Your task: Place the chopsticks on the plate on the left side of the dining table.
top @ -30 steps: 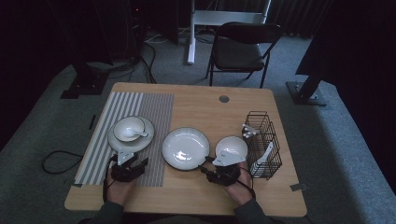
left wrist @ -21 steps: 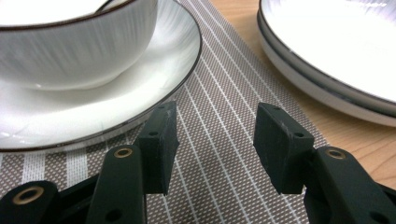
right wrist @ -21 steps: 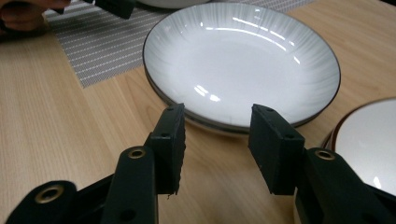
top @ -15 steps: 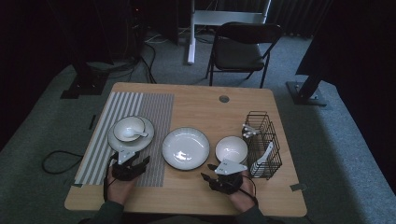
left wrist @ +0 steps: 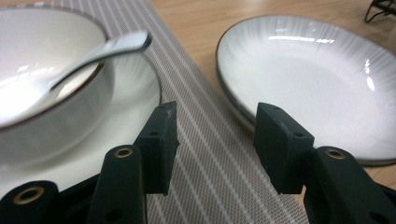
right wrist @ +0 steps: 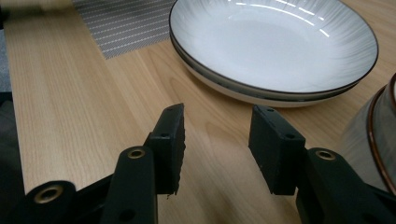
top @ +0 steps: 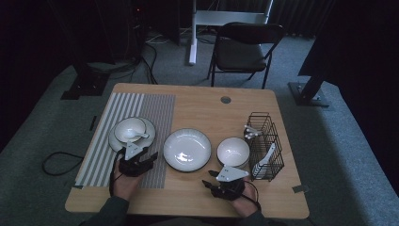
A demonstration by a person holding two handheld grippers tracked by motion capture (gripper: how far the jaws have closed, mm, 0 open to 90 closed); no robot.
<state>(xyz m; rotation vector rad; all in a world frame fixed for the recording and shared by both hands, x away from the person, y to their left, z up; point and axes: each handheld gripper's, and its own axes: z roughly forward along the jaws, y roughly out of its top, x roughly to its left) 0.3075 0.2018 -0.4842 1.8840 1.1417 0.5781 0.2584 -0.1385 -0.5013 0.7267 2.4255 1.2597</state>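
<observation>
A: Where's the small bowl (top: 233, 151) sitting?

B: On bare wood, right of the big plate (top: 187, 149), just beside the wire basket (top: 265, 146). Narrow gap to the plate, almost none to the basket. Shows at the right edge of the right gripper view too (right wrist: 373, 135).

A: And relative to the tongs?

B: Just ahead of the right gripper (top: 225, 178), a bit to its right, not touching. Jaws spread, nothing between them, only tabletop (right wrist: 93, 116) underneath. Plenty of free wood near the front edge there.

A: Left side?

B: Left gripper (top: 135, 154) hovering over the striped mat (top: 155, 113), jaws apart and empty too. Bowl with spoon (left wrist: 100, 49) on its saucer (left wrist: 135, 88) to its left, big plate to its right, strip of mat open between. Well apart from the small bowl.
</observation>
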